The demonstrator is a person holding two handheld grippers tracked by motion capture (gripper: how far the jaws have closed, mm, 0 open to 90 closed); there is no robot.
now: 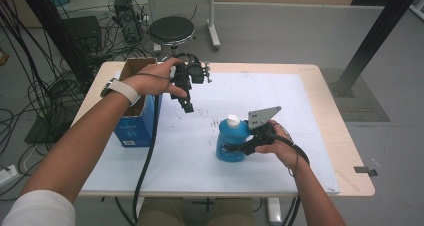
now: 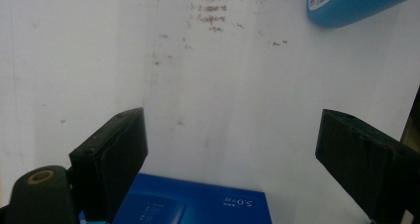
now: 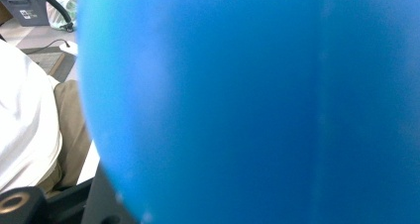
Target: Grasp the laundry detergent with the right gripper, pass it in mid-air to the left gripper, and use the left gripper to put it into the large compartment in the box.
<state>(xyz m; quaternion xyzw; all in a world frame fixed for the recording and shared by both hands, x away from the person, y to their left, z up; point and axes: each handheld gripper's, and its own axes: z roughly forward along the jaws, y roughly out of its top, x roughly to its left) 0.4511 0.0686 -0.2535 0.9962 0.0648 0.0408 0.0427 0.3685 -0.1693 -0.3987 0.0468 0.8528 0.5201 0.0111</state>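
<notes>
Right gripper (image 1: 231,147) has its fingers clamped on the blue bottle (image 1: 230,138), standing upright mid-bench (image 1: 310,136), white cap (image 1: 233,120) on top. Left gripper (image 1: 185,105) hangs above the bench beside the open blue box (image 1: 136,121), fingers spread wide, holding nothing. Looks like the carry step: next, lift the bottle across into that box.

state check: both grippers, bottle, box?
left gripper: open, nothing between its jaws, above the table beside the box
right gripper: shut on blue bottle
blue bottle: upright on the table, white cap on
blue box: standing, top flaps open
</notes>
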